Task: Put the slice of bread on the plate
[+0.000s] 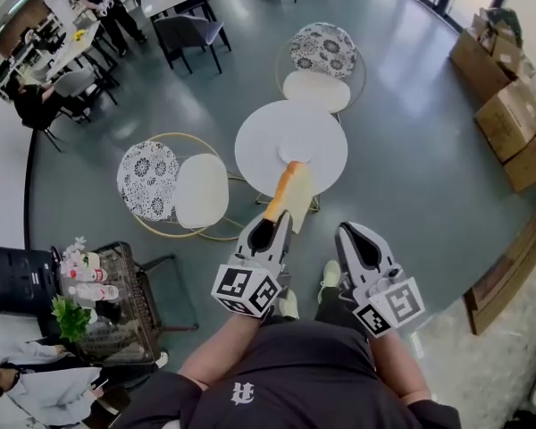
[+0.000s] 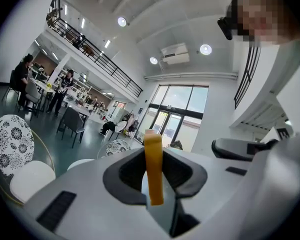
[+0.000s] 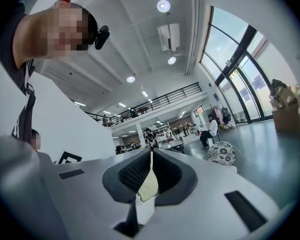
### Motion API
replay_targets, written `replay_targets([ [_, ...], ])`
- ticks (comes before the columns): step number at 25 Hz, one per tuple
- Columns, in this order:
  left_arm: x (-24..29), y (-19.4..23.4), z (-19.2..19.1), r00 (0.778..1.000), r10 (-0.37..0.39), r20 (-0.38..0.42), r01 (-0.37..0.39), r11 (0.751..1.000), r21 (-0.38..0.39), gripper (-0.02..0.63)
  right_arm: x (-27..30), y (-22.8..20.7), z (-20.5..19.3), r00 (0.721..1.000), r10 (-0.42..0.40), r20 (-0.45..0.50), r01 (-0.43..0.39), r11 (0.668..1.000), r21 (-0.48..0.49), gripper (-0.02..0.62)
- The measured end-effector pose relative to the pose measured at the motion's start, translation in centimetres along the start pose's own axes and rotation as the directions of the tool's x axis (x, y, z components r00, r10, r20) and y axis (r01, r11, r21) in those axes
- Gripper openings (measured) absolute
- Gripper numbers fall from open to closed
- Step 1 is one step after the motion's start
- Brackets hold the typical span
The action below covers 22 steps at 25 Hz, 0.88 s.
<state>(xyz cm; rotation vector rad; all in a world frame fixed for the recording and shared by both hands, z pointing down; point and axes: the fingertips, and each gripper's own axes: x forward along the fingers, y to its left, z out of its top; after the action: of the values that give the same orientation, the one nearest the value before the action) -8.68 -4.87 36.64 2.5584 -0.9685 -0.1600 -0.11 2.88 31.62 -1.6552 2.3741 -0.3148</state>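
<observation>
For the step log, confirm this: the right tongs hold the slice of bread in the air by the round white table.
Wrong side. The left tongs hold the slice of bread in the air by the round white table. The left gripper view shows it clamped edge-on between those jaws.

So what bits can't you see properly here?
Plate: head view, white on the white table, its rim hardly shows; neither gripper view shows it.
Slice of bread: left gripper view, edge-on in the left gripper, face hidden.
Pale scrap: right gripper view, in the right gripper, too small to name.
</observation>
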Motion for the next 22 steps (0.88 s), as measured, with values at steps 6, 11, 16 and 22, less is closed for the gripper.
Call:
replay_targets([
  [6, 5.8, 2.5, -0.1, 0.996, 0.082, 0.018, -0.082, 0.997, 0.004, 0.092, 5.0, -5.4, 0.2, 0.996, 0.075, -0.037, -0.075, 0.997, 0.015, 0.006],
  [11, 11.4, 4.4, -1.4, 0.984, 0.176, 0.02, -0.175, 0.983, -0.049, 0.092, 8.8, -10.9, 1.6, 0.985, 0.161, -0.066, -0.16, 0.987, 0.022, 0.006],
  [16, 16.5, 6.7, -4.2, 0.958, 0.286, 0.012, -0.28, 0.946, -0.16, 0.092, 11.3, -16.1, 1.5, 0.964, 0.236, -0.119, -0.233, 0.972, 0.041, 0.006],
  [22, 20.8, 10.5, -8.3, 0.926, 0.377, -0.009, -0.365, 0.89, -0.274, 0.092, 14.3, -20.4, -0.4, 0.945, 0.276, -0.175, -0.264, 0.961, 0.087, 0.006],
])
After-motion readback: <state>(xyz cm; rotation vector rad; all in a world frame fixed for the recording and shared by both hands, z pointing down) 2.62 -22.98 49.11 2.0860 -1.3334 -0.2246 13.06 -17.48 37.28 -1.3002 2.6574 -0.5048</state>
